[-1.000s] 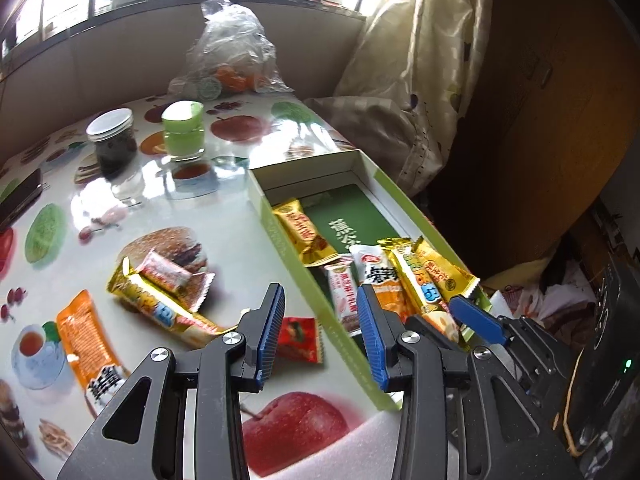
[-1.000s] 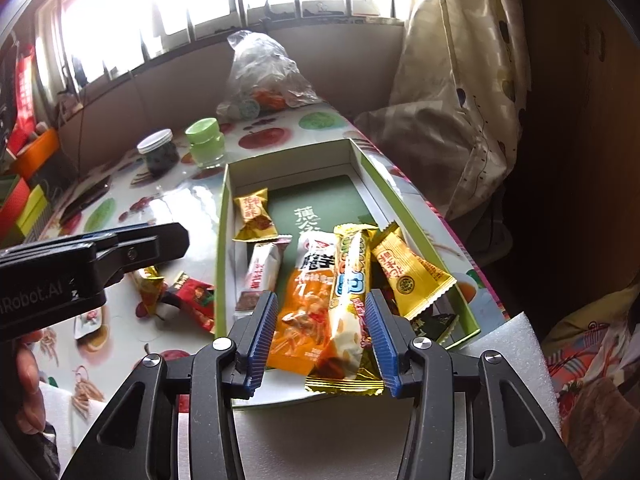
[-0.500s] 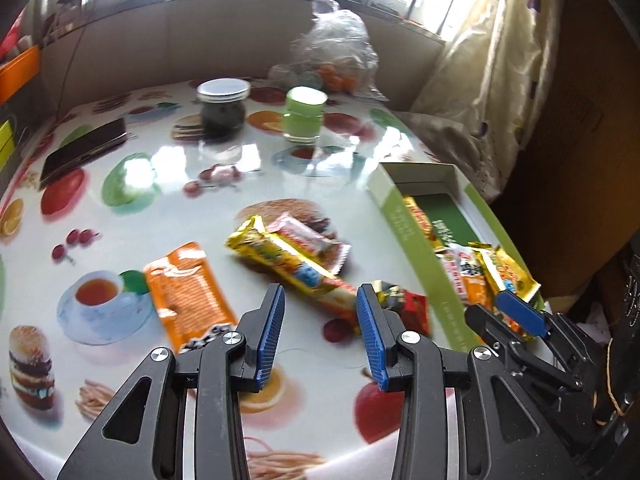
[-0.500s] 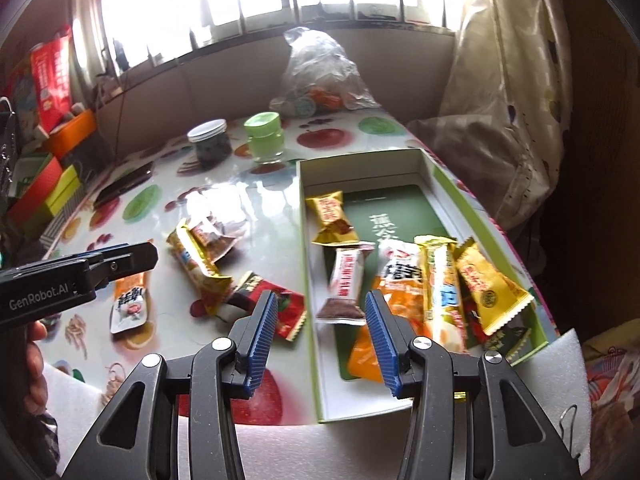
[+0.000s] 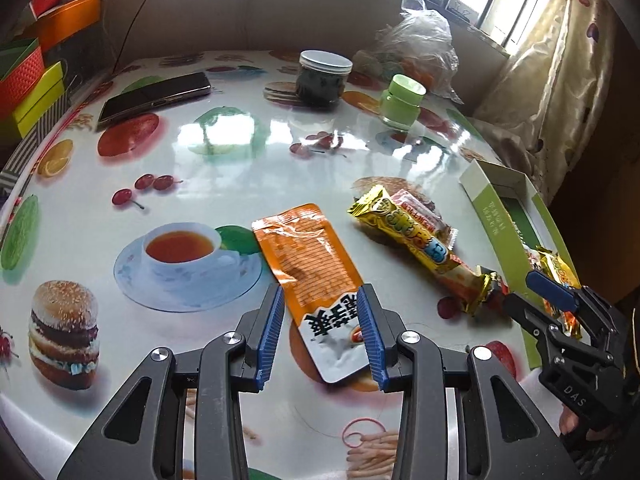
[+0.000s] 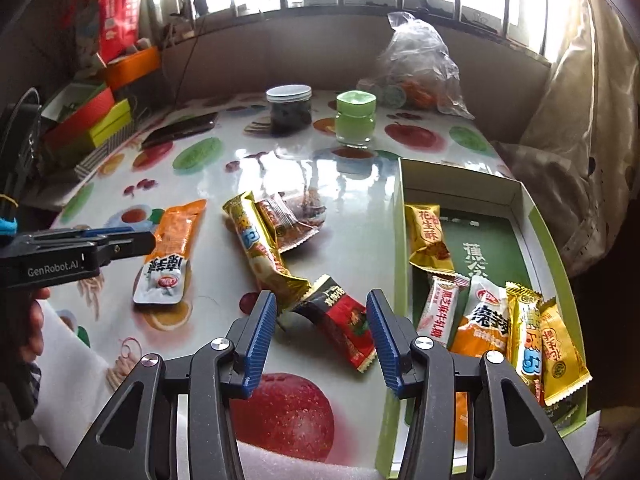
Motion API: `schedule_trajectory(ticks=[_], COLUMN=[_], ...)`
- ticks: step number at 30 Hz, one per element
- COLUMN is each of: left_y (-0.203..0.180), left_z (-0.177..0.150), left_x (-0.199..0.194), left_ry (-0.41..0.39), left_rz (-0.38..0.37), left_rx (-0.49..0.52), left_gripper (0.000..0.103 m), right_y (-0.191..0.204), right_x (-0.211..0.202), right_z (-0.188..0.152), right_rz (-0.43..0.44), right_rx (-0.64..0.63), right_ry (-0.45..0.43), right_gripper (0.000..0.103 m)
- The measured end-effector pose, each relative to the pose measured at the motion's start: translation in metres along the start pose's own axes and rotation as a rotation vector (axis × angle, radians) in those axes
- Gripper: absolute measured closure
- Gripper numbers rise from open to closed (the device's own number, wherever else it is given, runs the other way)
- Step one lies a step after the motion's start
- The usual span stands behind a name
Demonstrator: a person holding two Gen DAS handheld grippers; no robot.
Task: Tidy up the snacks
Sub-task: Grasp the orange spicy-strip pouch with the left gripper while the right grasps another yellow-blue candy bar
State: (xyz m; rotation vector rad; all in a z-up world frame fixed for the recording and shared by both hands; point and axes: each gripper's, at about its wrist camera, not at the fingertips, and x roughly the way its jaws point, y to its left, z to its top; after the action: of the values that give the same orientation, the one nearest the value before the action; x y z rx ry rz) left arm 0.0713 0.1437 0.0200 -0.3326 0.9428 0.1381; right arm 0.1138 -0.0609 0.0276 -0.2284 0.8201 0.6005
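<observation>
Roughly halfway by my count: five snacks lie in the green box [image 6: 554, 248], four wait on the counter [image 5: 248, 152], and my left tool [image 5: 322, 334] and right tool [image 6: 322, 334] both hang unclenched over the orange pouch [image 5: 310, 264] and red packet [image 6: 340, 316].

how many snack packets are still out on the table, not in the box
4: an orange pouch at the left, a long gold bar in the middle, a small clear-wrapped snack tucked against it, and a red-black packet nearest the box. Nothing seems hidden.
</observation>
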Motion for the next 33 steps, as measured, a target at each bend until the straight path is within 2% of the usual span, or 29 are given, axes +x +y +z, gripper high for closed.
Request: schedule_trajectory(ticks=[10,15,18,19,21,24,33], left_y=[0.017,0.011,0.007,0.006,0.005,0.002,-0.007], left_z=[0.002,0.005,0.007,0.008,0.010,0.012,0.015], left_x=[0.014,0.021,0.023,0.023,0.024,0.026,0.033], left_ry=[0.037,0.048,0.048,0.049,0.049,0.051,0.058], left_rz=[-0.013,-0.055,-0.044,-0.047,-0.059,-0.061,0.005], left_rx=[-0.057,-0.048,-0.039,-0.042,-0.047,-0.047,-0.002], left_gripper=[0.064,0.064,0.064,0.062,0.043,0.041,0.041], right_y=[0.030,0.036,0.035,0.035,0.034,0.033,0.035], right_x=[0.031,0.047,0.054,0.056,0.059,0.061,0.067], right_z=[0.022,0.026,0.026,0.026,0.025,0.026,0.027], right_rz=[0.052,0.048,0.051,0.048,0.050,0.063,0.054], right_rx=[-0.060,-0.076,-0.070,-0.068,-0.063,-0.054,-0.066], right_ry=[0.015,0.046,0.076,0.082,0.088,0.088,0.102], right_gripper=[0.056,0.056,0.056,0.056,0.056,0.056,0.058])
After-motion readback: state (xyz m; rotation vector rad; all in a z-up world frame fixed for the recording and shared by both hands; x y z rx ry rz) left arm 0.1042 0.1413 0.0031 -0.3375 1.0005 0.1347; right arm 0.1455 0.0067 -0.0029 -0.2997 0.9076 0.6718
